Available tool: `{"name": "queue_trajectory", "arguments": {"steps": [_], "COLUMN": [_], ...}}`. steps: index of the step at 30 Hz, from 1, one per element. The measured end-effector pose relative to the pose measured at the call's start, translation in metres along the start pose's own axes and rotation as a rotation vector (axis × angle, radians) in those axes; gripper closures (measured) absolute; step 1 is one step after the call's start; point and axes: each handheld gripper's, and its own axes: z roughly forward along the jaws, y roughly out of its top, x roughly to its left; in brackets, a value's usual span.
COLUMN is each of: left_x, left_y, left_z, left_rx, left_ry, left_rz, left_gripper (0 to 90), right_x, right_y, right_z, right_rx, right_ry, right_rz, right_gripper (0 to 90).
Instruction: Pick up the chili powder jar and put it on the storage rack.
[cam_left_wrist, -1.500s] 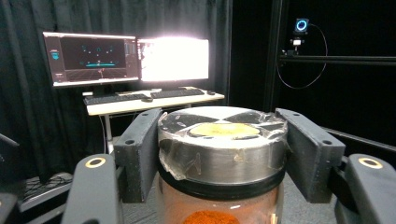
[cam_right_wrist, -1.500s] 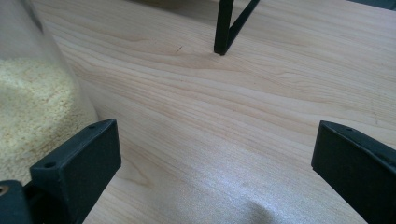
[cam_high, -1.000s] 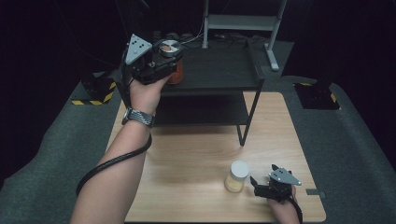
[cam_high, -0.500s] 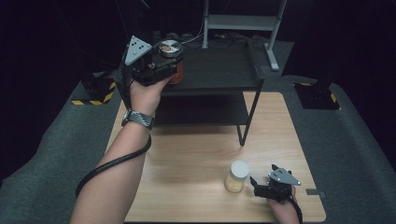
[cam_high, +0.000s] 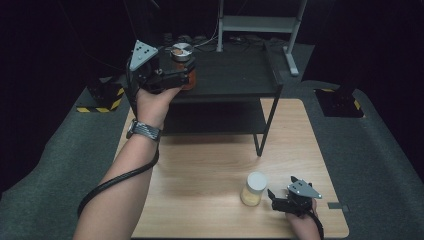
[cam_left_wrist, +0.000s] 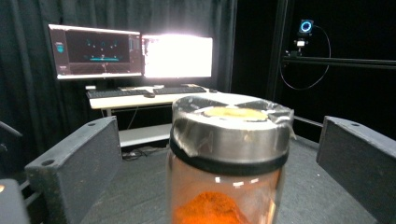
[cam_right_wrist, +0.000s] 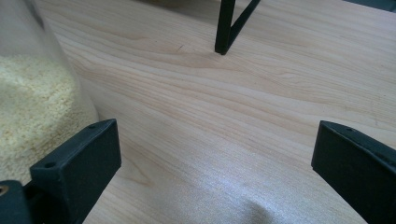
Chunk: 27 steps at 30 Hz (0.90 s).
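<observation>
A glass jar of orange powder (cam_high: 184, 59) with a metal lid stands on the top shelf of a black rack (cam_high: 235, 75). My left gripper (cam_high: 181, 75) is held up at that shelf, open, with a jaw on each side of the jar (cam_left_wrist: 229, 158) and a gap to both. On the wooden table (cam_high: 210, 165) a white-lidded jar of pale yellow grains (cam_high: 253, 189) stands near the front right. My right gripper (cam_high: 276, 196) rests low just right of it, open, with bare table between its jaws (cam_right_wrist: 218, 130). The grain jar (cam_right_wrist: 32, 93) sits at its left jaw's outer side.
The rack's lower shelf (cam_high: 215, 117) and a thin black leg (cam_high: 261, 135) stand over the table's back half; that leg (cam_right_wrist: 226, 28) lies ahead of the right gripper. Two monitors (cam_left_wrist: 130, 56) and a desk are behind the rack. Grey padding (cam_high: 380, 150) surrounds the table.
</observation>
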Motion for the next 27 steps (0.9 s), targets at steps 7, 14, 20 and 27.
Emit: {"name": "queue_trajectory", "arguments": {"steps": [7, 14, 20, 27], "left_x": [0.001, -0.003, -0.004, -0.008], "left_y": [-0.002, -0.004, -0.007, -0.012], "left_z": [-0.01, -0.025, -0.036, -0.048], "left_rx": [0.006, 0.011, 0.009, 0.016], "left_ry": [-0.008, 0.001, 0.0, 0.005], "left_rz": [0.014, 0.049, 0.05, 0.073], "left_gripper": [0.4, 0.4, 0.4, 0.4], "right_x": [0.001, 0.001, 0.001, 0.001], "right_y": [0.0, 0.0, 0.0, 0.0], "right_z": [0.0, 0.0, 0.0, 0.0], "right_rx": [0.001, 0.002, 0.002, 0.0], "right_ry": [-0.001, -0.001, -0.004, -0.006], "right_rz": [-0.001, -0.004, -0.005, -0.004], "right_gripper": [0.8, 0.8, 0.8, 0.8]}}
